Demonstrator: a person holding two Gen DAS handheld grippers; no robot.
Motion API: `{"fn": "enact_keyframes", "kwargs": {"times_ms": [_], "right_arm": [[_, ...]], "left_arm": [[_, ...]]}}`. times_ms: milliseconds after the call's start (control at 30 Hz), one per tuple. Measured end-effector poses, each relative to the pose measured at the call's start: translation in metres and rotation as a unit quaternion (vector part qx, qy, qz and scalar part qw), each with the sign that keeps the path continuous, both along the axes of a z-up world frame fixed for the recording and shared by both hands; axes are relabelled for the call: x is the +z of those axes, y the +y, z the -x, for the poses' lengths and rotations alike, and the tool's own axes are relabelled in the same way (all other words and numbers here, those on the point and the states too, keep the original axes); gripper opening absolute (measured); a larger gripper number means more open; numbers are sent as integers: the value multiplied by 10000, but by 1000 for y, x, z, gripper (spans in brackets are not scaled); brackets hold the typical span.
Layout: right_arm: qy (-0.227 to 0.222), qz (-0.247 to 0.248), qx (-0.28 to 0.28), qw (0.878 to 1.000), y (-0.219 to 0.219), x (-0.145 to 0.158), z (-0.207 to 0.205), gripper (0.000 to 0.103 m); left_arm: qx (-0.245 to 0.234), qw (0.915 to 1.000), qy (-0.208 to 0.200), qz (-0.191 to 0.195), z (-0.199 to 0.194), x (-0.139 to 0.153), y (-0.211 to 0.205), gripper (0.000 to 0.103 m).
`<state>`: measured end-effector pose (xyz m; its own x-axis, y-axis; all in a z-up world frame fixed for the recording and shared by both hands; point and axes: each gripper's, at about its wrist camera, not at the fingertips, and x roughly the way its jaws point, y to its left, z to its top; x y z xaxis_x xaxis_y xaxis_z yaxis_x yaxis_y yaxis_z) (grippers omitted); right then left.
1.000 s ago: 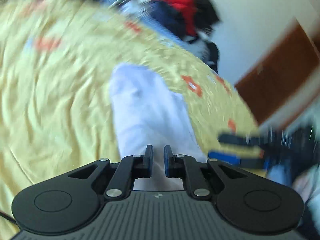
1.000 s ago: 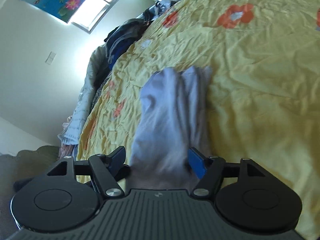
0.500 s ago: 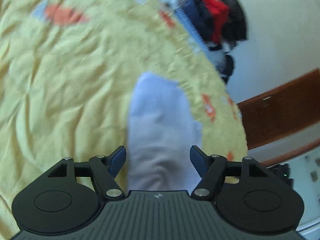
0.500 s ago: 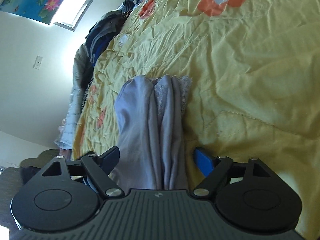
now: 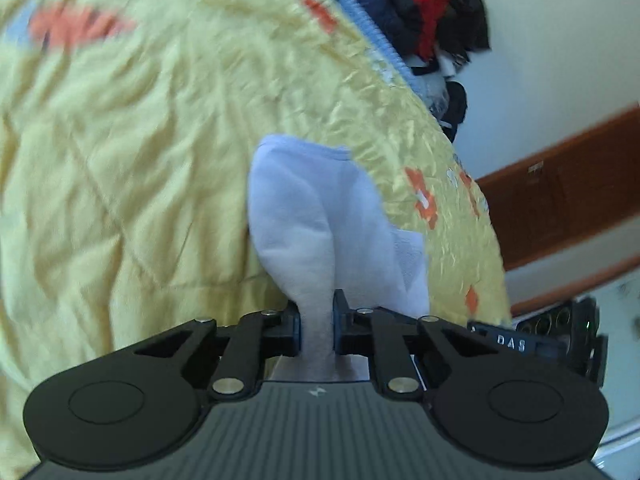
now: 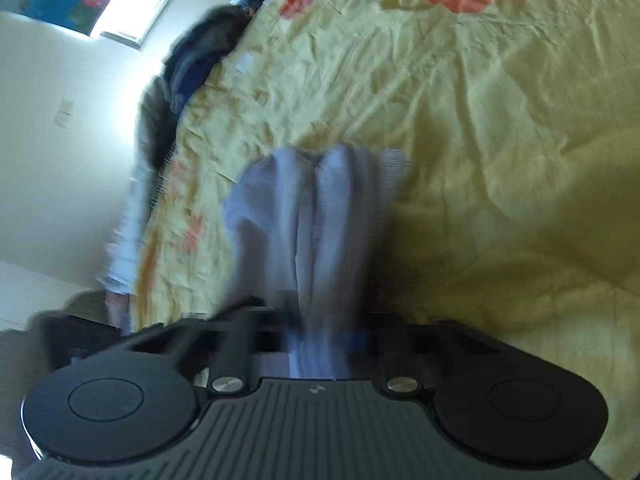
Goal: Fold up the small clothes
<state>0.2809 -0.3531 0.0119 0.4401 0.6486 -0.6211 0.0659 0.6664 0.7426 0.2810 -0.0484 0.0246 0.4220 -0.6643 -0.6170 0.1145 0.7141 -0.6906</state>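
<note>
In your left wrist view, your left hand-held gripper (image 5: 316, 322) is clamped on the near end of the white sock (image 5: 320, 224); the cloth is bunched narrow between the two fingers and widens ahead of them, hanging out over the yellow bedspread (image 5: 140, 140). A pile of red, blue and black clothes (image 5: 420, 20) sits far ahead and to the right at the bed's edge, and your other gripper's body shows low on the right. In your right wrist view, blurred by motion, your right hand-held gripper (image 6: 320, 336) looks pinched on the white sock (image 6: 316, 208) too, its folds gathered between the fingers and fanning out straight ahead above the yellow bedspread (image 6: 500, 140), with dark clothes (image 6: 200, 56) far ahead to the left.
</note>
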Motion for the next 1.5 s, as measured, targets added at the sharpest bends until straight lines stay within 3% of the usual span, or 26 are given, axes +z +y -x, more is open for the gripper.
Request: {"fn": "enact_keyframes", "kwargs": {"times_ms": [167,233,400,467,533,700,767,867,933,1000,1067,1167,1267,1333,1433,1500], "right_arm": [[-433,-267,3,9987,13,16,1,23],[-578,-426,59,9974,21,25,-6,23],[-397,-278,171,9987,48,14,-39,25],[-215,-100,50,9997,54,-2,-46,36],[-135,-470,-160,9987,47,-11,-39,40],[-301,-570,-149,9978,21,4,-1,47],[-338,-500,-49,9982,16,7,15,52],[-289,-242,199,9991,23,5,28,59],[-284,-185,346,9988,32,2,34,65],[-266,-261,392,9985,39,1,35,54],[17,-288,391,9988,43,0,30,28],[-109,-383,492,9980,46,9,32,28],[-48,-91,546,9985,50,3,33,33],[-32,-241,404,9989,45,-7,36,30],[136,-527,178,9984,34,-9,38,46],[-168,-396,-94,9990,24,8,42,45]], "left_arm": [[-201,9944,-926,-460,2,48,8,13],[-170,9921,-1041,-673,-5,57,18,13],[58,9934,-432,-1064,-32,17,35,16],[253,9953,-383,-858,-29,9,47,20],[447,9958,-523,-603,-14,16,61,23],[651,9954,-676,-214,36,32,85,54],[432,9980,-438,-162,50,22,78,55],[216,9987,-195,-412,62,5,61,53],[222,9985,-273,-421,68,4,56,53],[197,9981,-156,-557,64,6,55,38],[83,9984,-89,-548,57,12,59,33],[-51,9967,-196,-784,57,23,61,32],[-23,9949,-98,-1006,60,11,56,36],[107,9946,-336,-973,69,9,56,39],[262,9911,-565,-1174,83,24,60,43],[308,9797,-1165,-1600,98,47,57,43]]}}
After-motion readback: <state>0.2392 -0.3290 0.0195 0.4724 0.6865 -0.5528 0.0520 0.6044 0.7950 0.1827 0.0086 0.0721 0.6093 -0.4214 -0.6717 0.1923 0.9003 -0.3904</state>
